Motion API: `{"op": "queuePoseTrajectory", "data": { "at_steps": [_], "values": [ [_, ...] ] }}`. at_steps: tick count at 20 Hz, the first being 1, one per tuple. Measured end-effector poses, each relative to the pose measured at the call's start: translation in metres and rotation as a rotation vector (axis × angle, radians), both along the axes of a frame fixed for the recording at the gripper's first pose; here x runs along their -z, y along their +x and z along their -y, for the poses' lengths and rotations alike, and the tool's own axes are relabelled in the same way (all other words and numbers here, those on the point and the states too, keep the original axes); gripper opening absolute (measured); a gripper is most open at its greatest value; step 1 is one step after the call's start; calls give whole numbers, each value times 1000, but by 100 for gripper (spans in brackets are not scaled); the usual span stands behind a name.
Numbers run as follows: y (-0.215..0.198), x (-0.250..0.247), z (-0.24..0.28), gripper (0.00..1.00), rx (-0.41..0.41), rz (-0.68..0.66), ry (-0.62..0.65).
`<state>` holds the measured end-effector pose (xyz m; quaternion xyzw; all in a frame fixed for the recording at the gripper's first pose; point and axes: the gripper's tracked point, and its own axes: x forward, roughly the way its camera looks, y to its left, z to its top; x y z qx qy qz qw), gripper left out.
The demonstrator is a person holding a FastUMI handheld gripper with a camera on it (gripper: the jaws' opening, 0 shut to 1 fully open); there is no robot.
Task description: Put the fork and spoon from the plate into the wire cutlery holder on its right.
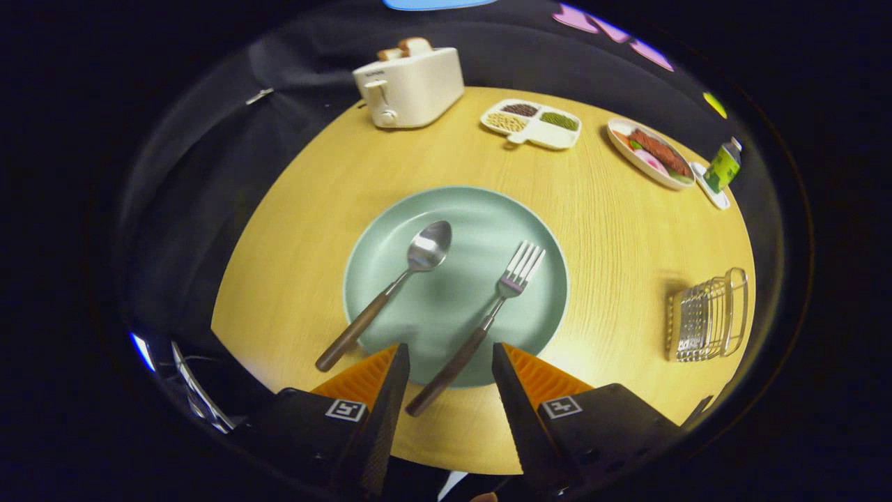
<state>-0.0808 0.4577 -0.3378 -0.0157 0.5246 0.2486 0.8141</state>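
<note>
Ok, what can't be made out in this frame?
- Fork: whether its handle end touches the open tool; it lies between the fingers, height unclear.
- Wire cutlery holder: inside hidden by its mesh and fisheye distortion.
- Bottle: label too small.
- Toaster: far side hidden by its body.

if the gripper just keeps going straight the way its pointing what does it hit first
Most likely the fork: its dark handle lies between the open gripper's fingertips, on the green plate. Height above the handle is unclear, so it could meet the plate just beyond.
</note>
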Motion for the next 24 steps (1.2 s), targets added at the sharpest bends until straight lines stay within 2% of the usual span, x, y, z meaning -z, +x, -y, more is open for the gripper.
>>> {"op": "queuePoseTrajectory", "data": {
  "at_steps": [3, 6, 7, 9, 10, 14, 17, 20, 22, 24],
  "values": [
    [14, 18, 8, 76, 59, -23, -78],
    [17, 34, 8, 45, 83, -55, -123],
    [17, 39, 11, 38, 102, -53, -141],
    [24, 37, 10, 14, 120, -65, -115],
    [24, 33, 10, 10, 126, -65, -92],
    [33, 14, 17, 7, 146, -40, -2],
    [36, -21, 28, 7, 146, -43, 96],
    [44, -62, 75, 7, 65, 15, 104],
    [47, -78, 128, 7, 3, 28, 49],
    [50, -87, 177, 7, -24, -3, -1]
  ]
}}
